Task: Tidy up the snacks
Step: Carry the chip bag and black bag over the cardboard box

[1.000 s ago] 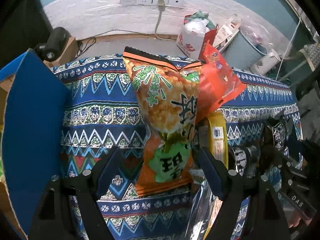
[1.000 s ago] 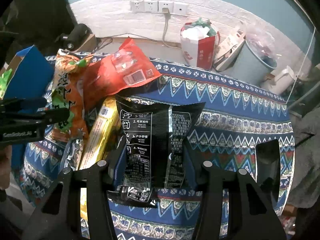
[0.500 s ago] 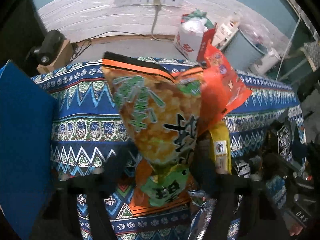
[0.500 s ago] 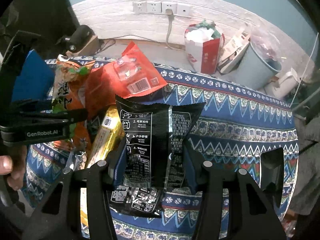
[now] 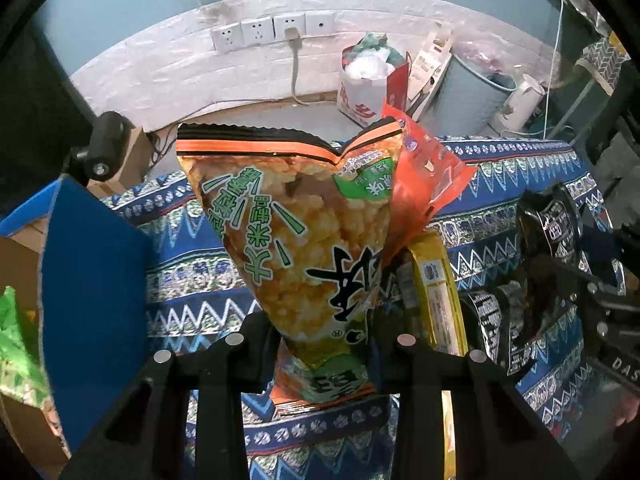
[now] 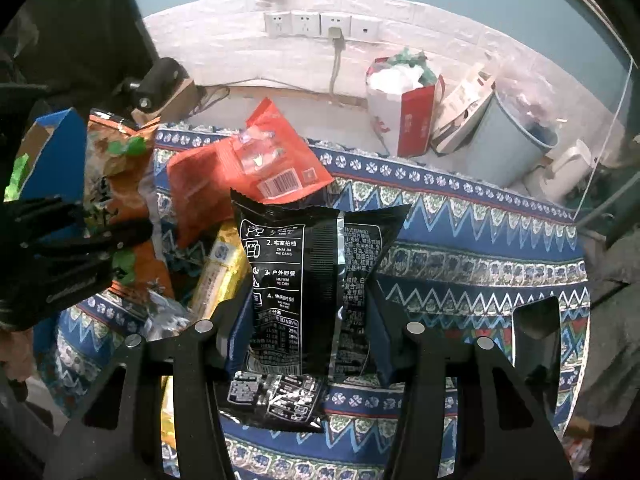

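My left gripper [image 5: 320, 344] is shut on an orange and green snack bag [image 5: 296, 240] and holds it upright above the patterned cloth. My right gripper [image 6: 308, 328] is shut on a black snack packet [image 6: 316, 276], also lifted. A red packet [image 6: 244, 176], a yellow packet [image 6: 220, 276] and another black packet [image 6: 276, 400] lie on the cloth between the two grippers. The red packet [image 5: 424, 188] and yellow packet [image 5: 436, 280] also show in the left wrist view, right of the held bag.
A blue-lined cardboard box [image 5: 88, 280] stands open at the left, with a green packet [image 5: 16, 344] inside. The table has a blue patterned cloth [image 6: 480, 264]. Behind it are a red and white bag [image 6: 400, 112], a grey bin [image 6: 516, 140] and a wall with sockets [image 6: 320, 24].
My left gripper closed on the orange and green bag and lifted it off the cloth, up and toward the camera. My right gripper keeps holding the black packet, nearly still.
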A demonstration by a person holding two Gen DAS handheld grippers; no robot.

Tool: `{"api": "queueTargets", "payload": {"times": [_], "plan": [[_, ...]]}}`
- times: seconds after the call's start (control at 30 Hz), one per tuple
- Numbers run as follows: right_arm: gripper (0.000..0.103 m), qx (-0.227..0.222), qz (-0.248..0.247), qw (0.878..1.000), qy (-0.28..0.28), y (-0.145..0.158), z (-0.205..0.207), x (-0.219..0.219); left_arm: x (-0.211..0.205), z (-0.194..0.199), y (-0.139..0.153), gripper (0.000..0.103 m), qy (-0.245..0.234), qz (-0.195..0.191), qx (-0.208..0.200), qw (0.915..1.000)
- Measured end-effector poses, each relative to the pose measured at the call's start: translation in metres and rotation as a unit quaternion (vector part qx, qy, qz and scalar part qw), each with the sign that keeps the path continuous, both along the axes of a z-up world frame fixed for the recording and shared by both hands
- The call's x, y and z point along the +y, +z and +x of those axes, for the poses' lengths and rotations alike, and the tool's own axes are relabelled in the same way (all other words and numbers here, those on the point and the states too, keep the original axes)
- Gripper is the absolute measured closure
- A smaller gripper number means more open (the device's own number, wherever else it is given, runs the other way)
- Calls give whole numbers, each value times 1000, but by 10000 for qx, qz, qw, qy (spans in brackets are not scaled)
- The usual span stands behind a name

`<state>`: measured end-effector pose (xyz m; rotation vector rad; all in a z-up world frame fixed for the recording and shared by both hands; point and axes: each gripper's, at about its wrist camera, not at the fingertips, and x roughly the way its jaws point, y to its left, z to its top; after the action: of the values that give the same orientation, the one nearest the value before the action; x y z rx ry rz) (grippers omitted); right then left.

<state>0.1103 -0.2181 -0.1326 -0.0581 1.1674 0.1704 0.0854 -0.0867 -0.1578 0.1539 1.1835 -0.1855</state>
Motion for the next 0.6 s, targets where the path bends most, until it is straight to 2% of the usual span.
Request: {"api": "queueTargets", "payload": {"times": [0.2, 0.6], "plan": [[53, -179, -2, 9998, 60, 17, -5, 8, 9, -10, 18, 67, -5, 122, -228, 9997], [53, -432, 70, 9989, 173, 45, -11, 28, 20, -41, 63, 67, -174, 73, -683, 9975]]}}
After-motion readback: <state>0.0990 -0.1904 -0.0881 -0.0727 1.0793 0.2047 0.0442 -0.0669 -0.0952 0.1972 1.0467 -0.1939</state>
